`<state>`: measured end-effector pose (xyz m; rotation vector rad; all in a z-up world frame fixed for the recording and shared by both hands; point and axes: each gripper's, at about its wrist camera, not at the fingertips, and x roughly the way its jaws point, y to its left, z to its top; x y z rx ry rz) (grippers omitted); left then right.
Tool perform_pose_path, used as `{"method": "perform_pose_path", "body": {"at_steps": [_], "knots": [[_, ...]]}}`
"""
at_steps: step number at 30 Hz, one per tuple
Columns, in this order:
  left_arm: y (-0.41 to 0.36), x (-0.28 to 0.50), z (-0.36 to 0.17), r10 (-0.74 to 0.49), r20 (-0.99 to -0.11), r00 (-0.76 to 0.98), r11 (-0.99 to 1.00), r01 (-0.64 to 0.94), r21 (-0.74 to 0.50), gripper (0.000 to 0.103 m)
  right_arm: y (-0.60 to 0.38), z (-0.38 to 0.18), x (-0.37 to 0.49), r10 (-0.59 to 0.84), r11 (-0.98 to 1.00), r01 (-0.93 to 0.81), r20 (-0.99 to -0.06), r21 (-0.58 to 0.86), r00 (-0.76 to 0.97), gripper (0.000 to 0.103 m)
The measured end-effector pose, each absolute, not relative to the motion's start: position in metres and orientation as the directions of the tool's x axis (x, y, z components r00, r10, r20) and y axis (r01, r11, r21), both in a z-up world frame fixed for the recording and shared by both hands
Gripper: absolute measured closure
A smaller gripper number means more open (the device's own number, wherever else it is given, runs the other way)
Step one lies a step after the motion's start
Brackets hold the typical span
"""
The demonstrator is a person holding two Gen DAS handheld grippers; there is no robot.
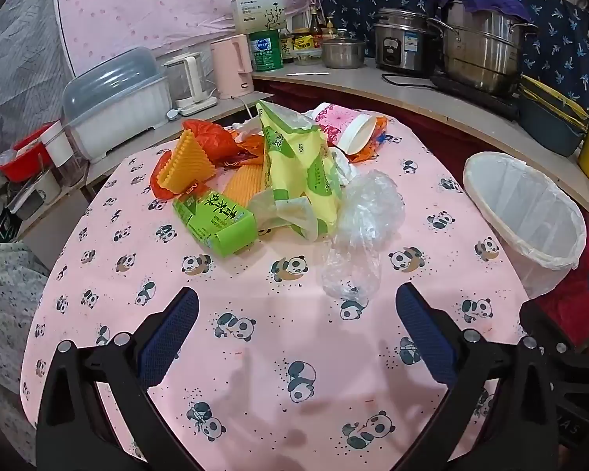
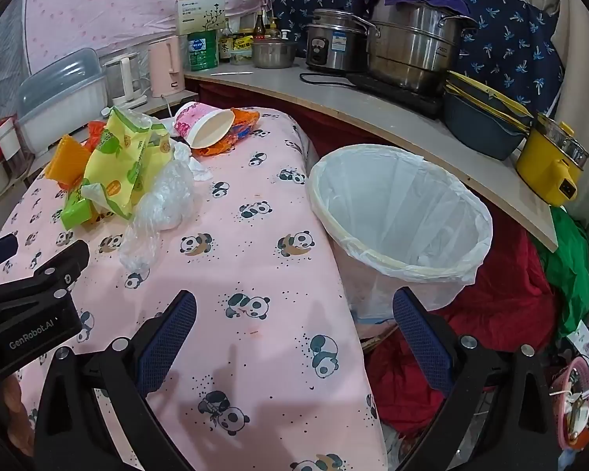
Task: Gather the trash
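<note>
A heap of trash lies on the far half of the pink panda tablecloth [image 1: 255,345]: a green drink carton [image 1: 216,221], a yellow-green wrapper [image 1: 298,157], clear crumpled plastic [image 1: 357,231], an orange ridged piece [image 1: 184,165], an orange bag [image 1: 212,137] and a tipped pink paper cup [image 1: 349,129]. A bin lined with a white bag [image 2: 400,212] stands off the table's right edge. My left gripper [image 1: 296,298] hovers open over the near tablecloth, short of the clear plastic [image 2: 157,212]. My right gripper [image 2: 294,302] is open above the table's right edge, beside the bin [image 1: 526,216].
A curved counter [image 2: 373,106] behind carries steel pots [image 2: 412,51], a rice cooker [image 2: 333,47], a pink kettle [image 1: 231,62], bottles and a yellow pot [image 2: 549,165]. A lidded white dish box [image 1: 114,106] stands at left. Red and green cloth [image 2: 510,314] lies below the bin.
</note>
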<state>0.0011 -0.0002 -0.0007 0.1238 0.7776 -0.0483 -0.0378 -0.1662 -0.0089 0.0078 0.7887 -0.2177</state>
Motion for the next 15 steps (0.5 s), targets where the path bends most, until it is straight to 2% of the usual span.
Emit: {"method": "perform_pose_path", "body": {"at_steps": [15], "knots": [[0.0007,-0.0001,-0.0055,-0.001,-0.698,0.716,0.992,0.091,0.092,0.007,-0.1650,-0.0116,-0.0363,-0.192,0.978,0.196,-0.710,-0.077,0.678,0.007]]}}
